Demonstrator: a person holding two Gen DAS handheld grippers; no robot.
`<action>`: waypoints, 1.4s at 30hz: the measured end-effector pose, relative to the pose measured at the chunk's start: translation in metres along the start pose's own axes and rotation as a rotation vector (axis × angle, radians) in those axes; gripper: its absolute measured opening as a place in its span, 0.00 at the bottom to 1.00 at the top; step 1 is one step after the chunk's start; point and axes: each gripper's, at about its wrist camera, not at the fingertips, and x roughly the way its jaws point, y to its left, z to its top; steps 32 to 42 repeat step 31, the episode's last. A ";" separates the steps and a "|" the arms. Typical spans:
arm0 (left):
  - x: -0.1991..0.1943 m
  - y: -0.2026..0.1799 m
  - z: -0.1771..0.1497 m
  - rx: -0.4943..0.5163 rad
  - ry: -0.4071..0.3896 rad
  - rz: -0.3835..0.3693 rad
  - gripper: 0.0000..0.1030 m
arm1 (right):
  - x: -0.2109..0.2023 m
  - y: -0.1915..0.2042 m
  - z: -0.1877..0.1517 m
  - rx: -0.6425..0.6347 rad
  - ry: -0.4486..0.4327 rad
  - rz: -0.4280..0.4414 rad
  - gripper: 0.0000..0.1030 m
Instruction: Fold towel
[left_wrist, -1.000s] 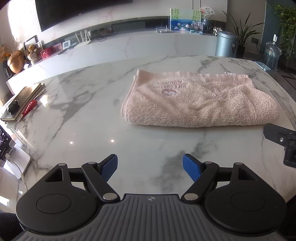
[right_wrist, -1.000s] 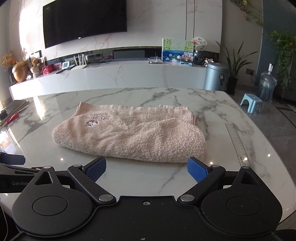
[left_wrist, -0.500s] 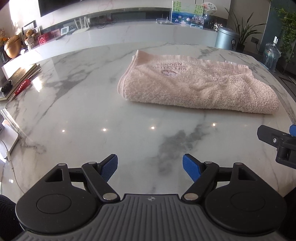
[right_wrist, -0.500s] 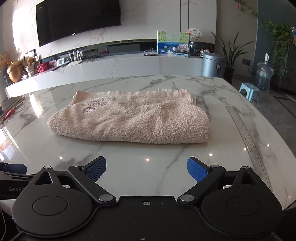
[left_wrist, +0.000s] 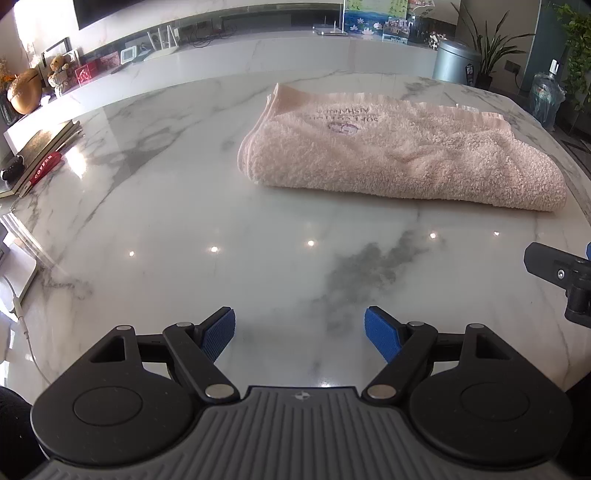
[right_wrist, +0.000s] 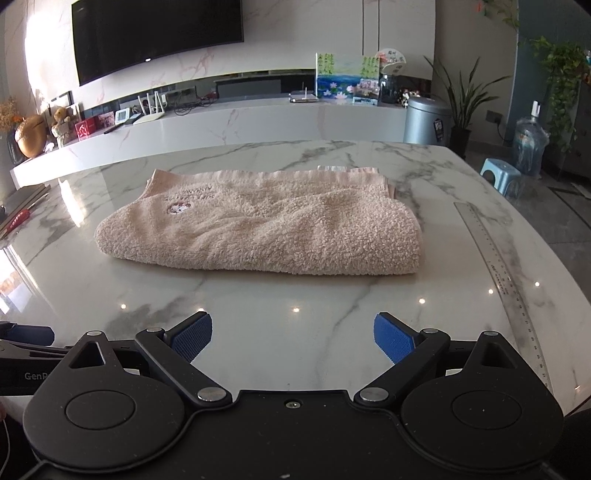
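On the marble worktop (right_wrist: 332, 332), a pink towel (right_wrist: 258, 236) lies folded, clear of both spread, empty claws, left claw (left_wrist: 300, 330) and right claw (right_wrist: 293, 334); pinching only its top layer could undo the fold.

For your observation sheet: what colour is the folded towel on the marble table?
Pale pink towel, seen best in the right wrist view.
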 end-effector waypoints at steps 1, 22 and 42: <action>0.000 0.000 0.000 0.001 0.001 -0.001 0.75 | 0.000 0.000 0.000 -0.002 0.001 0.000 0.91; 0.002 -0.001 0.000 0.001 0.013 -0.010 0.75 | 0.000 -0.002 -0.001 0.002 0.005 -0.001 0.91; 0.001 -0.002 -0.002 0.009 -0.001 -0.003 0.75 | 0.002 -0.002 -0.001 0.002 0.005 0.004 0.91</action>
